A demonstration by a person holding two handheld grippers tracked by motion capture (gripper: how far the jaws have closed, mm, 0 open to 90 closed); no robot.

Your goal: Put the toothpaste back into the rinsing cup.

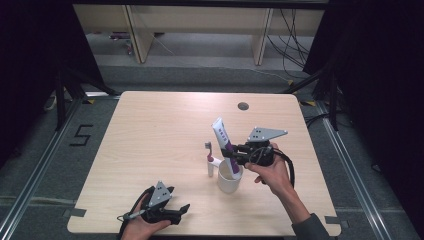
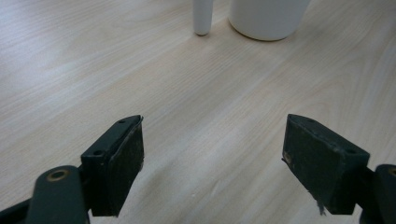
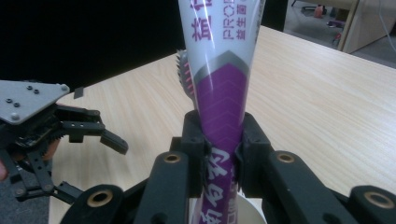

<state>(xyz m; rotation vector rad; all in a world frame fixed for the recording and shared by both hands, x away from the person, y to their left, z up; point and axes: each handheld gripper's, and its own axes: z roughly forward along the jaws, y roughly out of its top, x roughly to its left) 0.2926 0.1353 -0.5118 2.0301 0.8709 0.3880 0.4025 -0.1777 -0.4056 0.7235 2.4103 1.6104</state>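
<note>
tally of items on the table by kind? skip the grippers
Toothpaste tube: 1, purple and white, clamped in the right gripper above the cup
Toothbrush: 1, upright beside the cup
White cup: 1
Total: 3

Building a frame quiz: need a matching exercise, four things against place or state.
Things:
1. toothpaste tube
2. white cup
3. toothbrush
4. left gripper

States:
A. open, holding nothing, near the table's front edge
B. clamped between the right gripper's jaws, lower end over the cup
C. stands upright just left of the cup
D. sits on the table under the tube

Pairs: 1-B, 2-D, 3-C, 4-A
</note>
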